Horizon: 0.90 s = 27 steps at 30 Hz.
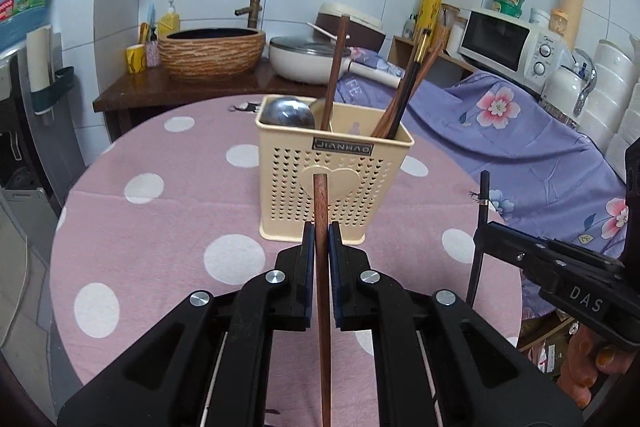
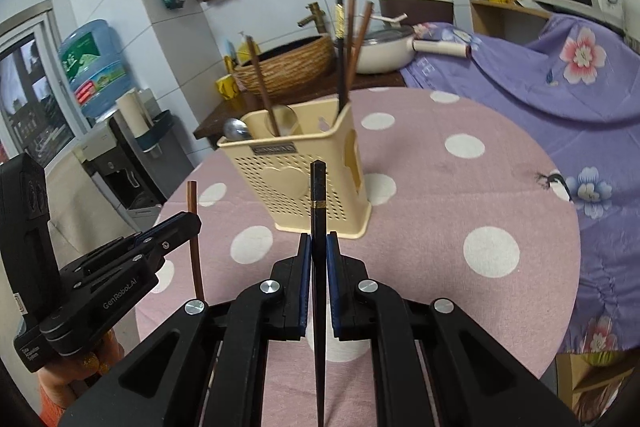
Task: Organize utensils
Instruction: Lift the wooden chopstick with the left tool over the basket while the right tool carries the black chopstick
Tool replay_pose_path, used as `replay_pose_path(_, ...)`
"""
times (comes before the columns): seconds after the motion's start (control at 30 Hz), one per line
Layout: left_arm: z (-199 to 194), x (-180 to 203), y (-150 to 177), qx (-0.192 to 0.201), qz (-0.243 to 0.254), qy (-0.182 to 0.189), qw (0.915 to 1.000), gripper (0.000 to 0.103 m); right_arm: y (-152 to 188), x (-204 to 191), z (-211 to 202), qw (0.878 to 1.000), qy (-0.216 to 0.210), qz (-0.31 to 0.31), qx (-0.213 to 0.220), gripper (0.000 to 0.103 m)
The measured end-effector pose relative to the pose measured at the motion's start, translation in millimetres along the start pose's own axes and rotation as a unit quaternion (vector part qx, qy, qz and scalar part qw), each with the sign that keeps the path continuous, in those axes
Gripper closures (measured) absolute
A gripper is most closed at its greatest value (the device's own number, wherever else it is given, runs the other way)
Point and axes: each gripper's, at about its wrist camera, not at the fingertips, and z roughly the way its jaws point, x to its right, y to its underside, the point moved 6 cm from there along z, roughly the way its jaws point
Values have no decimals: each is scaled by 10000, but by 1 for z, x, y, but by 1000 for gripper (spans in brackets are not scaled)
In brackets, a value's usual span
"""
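Observation:
A cream perforated utensil holder (image 1: 334, 183) (image 2: 304, 179) stands on the pink polka-dot table, holding a metal spoon (image 1: 286, 113), a brown chopstick (image 1: 336, 67) and several more chopsticks (image 1: 412, 87) (image 2: 348, 43). My left gripper (image 1: 320, 231) is shut on a brown wooden chopstick (image 1: 321, 267), held upright in front of the holder. My right gripper (image 2: 319, 241) is shut on a black chopstick (image 2: 319, 211) with a gold band, also upright before the holder. Each gripper shows in the other's view: the right gripper (image 1: 486, 227) at the right, the left gripper (image 2: 194, 223) at the left.
The round table (image 1: 168, 235) has open cloth around the holder. Behind it stand a woven basin (image 1: 212, 53), a white pan (image 1: 308, 61) and a rice cooker (image 2: 416, 7). A purple floral cloth (image 1: 520, 131) covers the counter to the right, by a microwave (image 1: 504, 45). A water dispenser (image 2: 96, 67) stands left.

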Motion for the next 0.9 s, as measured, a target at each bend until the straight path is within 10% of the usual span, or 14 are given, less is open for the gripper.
replay_pose_path(0.9, -69, 18, -115, 1161, 440, 183, 9921, 96, -105, -48, -49, 9927, -318, -797, 851, 96)
